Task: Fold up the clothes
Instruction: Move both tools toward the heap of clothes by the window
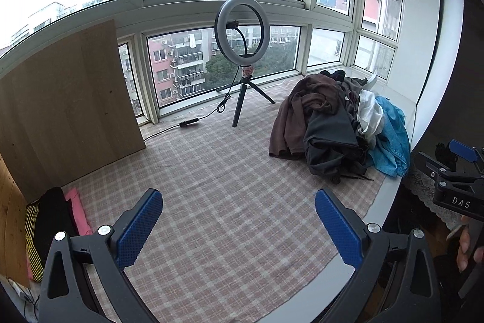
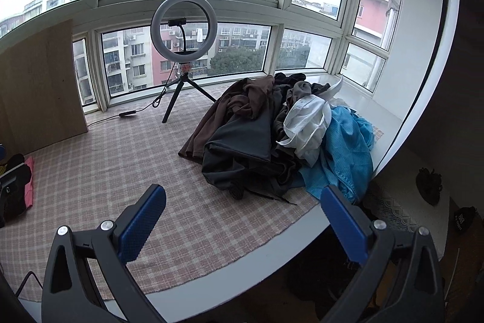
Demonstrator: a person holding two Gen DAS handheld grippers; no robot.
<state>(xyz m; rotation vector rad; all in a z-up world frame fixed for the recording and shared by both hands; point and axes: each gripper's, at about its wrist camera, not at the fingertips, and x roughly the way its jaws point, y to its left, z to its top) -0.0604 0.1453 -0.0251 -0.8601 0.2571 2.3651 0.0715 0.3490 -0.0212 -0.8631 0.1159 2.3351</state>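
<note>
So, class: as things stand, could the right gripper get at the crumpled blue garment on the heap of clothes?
Probably yes. The right gripper has its jaws open and empty, and the crumpled blue garment lies uncovered on the heap's near right edge with nothing between them.

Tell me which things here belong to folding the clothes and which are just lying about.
For the job:
- heap of unfolded clothes
- folded stack at the left
- checked cloth as the folding surface
- left tongs and right tongs, both open and empty

Just lying about:
- ring light on tripod
- wooden board
</note>
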